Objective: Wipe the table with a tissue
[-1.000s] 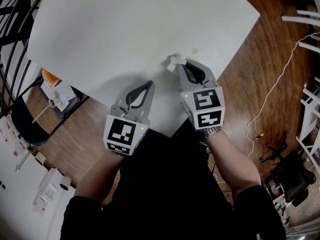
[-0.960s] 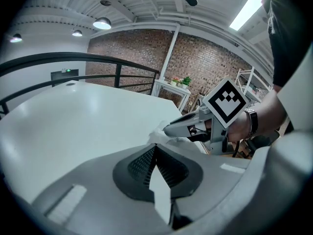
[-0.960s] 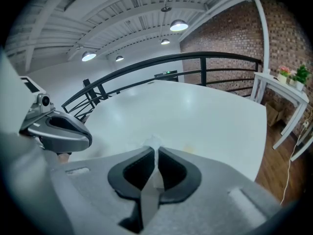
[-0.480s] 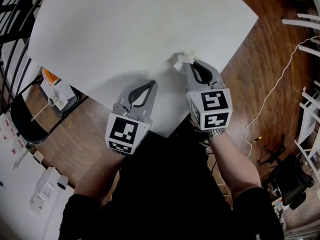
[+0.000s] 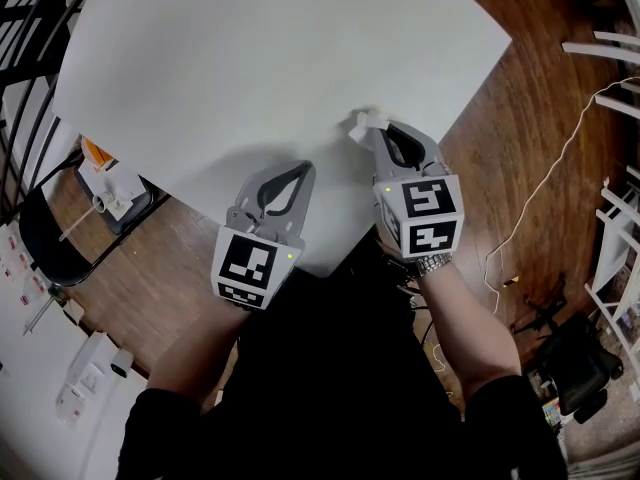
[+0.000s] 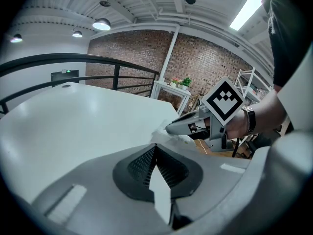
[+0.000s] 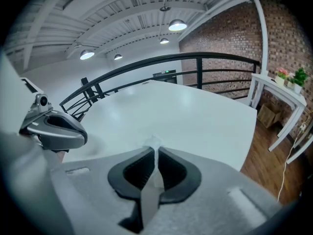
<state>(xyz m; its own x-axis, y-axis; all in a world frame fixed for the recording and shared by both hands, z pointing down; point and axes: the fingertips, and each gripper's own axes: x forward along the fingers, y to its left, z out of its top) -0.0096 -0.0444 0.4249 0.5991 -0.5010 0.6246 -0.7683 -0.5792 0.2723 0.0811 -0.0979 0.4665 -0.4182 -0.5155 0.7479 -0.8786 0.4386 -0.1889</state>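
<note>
A crumpled white tissue (image 5: 365, 122) lies pressed on the white table (image 5: 250, 58) near its right front edge. My right gripper (image 5: 375, 131) is shut on the tissue, whose tuft shows at the jaw tips (image 7: 155, 143) in the right gripper view. My left gripper (image 5: 299, 169) rests shut and empty over the table's front edge, to the left of the right one. From the left gripper view, the tissue (image 6: 161, 133) sits at the tip of the right gripper (image 6: 168, 128), and the left gripper (image 6: 155, 147) has its jaws closed together.
The table ends just right of the tissue, with wooden floor (image 5: 520, 168) beyond. A white cable (image 5: 550, 183) trails on the floor at right. A black railing (image 5: 20, 78) runs along the table's left side. A black chair (image 5: 50, 248) stands at lower left.
My right gripper slid the tissue a little toward the table's right edge, then held still. The small crumb seen by the tissue a second ago is no longer visible. The left gripper stayed put.
</note>
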